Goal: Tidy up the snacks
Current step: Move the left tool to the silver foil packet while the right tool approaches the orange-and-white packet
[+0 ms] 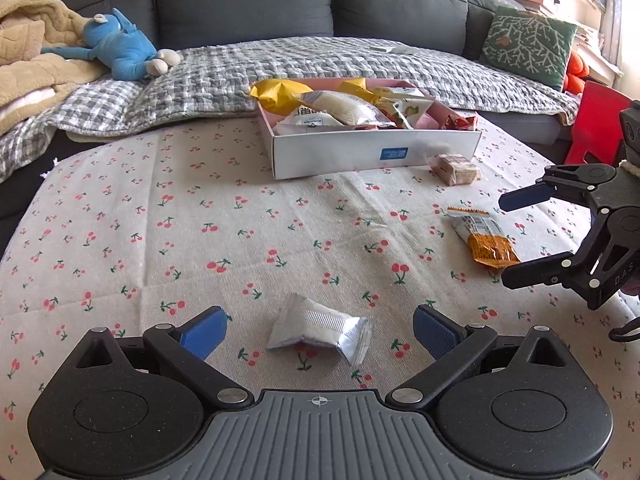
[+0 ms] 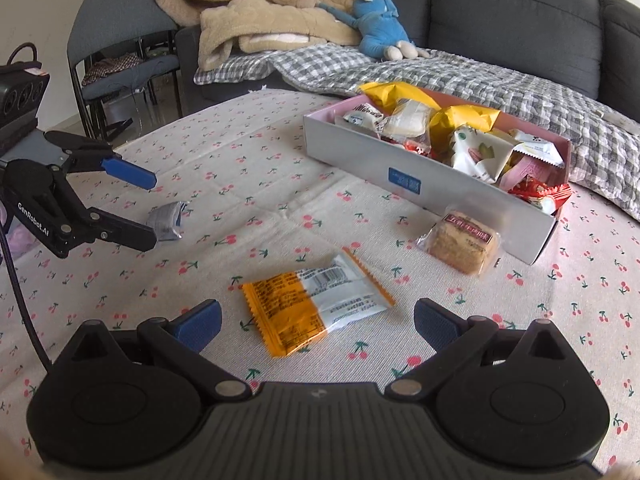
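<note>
A white box [image 1: 340,156] [image 2: 360,160] with a pink inside holds several wrapped snacks. Three snacks lie loose on the cherry-print tablecloth. The silver packet [image 1: 320,330] [image 2: 166,222] rests between the spread fingers of my left gripper [image 1: 320,332] [image 2: 150,208], which is open. The orange and white packet [image 2: 312,308] [image 1: 482,238] lies between the spread fingers of my right gripper [image 2: 316,326] [image 1: 508,240], also open. A clear-wrapped biscuit block [image 2: 460,244] [image 1: 456,168] sits against the box's near right corner.
A grey sofa [image 1: 240,4] with a checked quilt [image 1: 224,80] runs behind the table, carrying a blue plush toy [image 1: 116,48], a beige blanket [image 2: 248,12] and a green cushion [image 1: 528,44]. A grey chair [image 2: 120,28] stands to the left. A red object [image 1: 596,120] stands at the right.
</note>
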The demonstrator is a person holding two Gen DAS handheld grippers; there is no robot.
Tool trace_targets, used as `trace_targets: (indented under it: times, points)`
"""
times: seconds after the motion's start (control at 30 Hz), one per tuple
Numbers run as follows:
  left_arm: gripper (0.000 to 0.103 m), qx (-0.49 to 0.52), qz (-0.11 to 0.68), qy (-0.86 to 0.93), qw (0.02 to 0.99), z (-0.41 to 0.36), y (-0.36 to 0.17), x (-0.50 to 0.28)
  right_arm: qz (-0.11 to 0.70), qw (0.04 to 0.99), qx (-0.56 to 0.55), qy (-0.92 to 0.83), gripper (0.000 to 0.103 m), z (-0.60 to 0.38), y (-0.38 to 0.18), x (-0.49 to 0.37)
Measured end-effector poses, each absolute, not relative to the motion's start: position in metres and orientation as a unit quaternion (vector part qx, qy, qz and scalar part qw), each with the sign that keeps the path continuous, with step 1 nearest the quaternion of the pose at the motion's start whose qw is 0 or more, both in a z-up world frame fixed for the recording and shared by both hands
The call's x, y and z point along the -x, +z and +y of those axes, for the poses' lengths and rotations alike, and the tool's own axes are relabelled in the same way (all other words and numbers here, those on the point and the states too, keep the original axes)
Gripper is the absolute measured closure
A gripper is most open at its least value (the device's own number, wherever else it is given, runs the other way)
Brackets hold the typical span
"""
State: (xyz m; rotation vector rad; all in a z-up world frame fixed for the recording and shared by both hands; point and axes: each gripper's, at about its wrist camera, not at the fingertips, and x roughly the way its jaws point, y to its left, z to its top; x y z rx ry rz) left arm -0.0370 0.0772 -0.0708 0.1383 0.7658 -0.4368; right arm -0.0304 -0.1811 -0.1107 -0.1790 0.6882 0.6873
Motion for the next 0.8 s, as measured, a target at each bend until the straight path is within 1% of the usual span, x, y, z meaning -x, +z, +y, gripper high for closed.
trace_targets:
  times: [0.33, 0.6, 0.8]
  points:
    - [0.005, -0.069, 0.378, -0.218, 0.897, 0.075, -0.076, 0.037, 0.329, 0.879, 0.101, 0.331, 0.0, -0.172, -0.114, 0.031]
    - [0.023, -0.082, 0.399, -0.22, 0.887, 0.07, -0.08, 0.032, 0.324, 0.879, 0.114, 0.33, 0.002, -0.167, -0.113, 0.027]
    - [0.032, -0.081, 0.404, -0.21, 0.887, 0.071, -0.079, 0.03, 0.322, 0.879, 0.119, 0.332, 0.003, -0.165, -0.113, 0.026]
